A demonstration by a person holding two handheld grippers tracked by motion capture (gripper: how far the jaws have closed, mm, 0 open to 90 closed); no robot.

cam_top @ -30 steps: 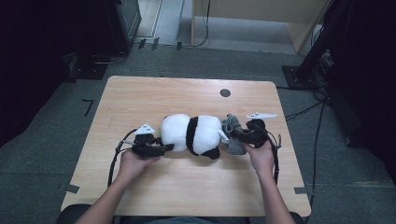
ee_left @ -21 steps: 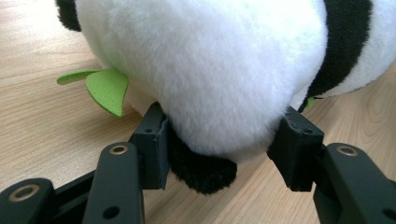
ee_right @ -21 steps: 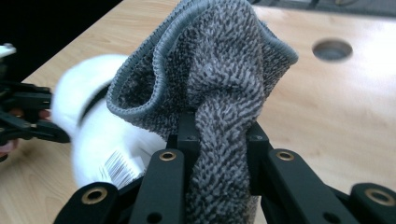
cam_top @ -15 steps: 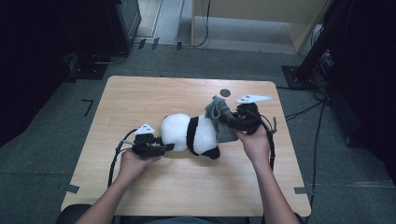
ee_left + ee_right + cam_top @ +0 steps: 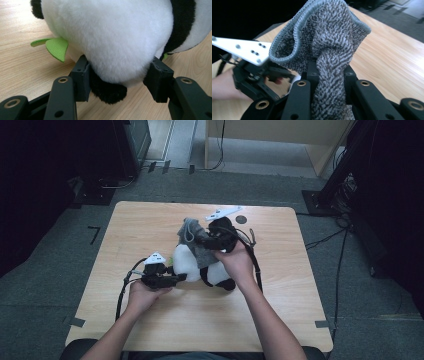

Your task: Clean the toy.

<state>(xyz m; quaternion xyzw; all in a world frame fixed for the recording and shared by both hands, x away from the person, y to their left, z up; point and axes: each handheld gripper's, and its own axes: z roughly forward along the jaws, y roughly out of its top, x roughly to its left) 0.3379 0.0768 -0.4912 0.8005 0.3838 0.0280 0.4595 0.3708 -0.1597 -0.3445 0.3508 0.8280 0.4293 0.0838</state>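
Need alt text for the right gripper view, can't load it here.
The right gripper is shut on a grey knitted garment, whose ribbed opening gapes above the black jaws. Behind lie the wooden table and, at left, the left gripper.

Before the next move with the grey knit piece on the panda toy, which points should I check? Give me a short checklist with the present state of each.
1. Left gripper pinches the panda toy: ok.
2. Right gripper is shut on the grey knit piece: ok.
3. Knit piece's opening is spread wide: not ok, it looks bunched.
4. Toy rests on the table: ok.
5. How much of the knit piece is on the toy: cannot tell.
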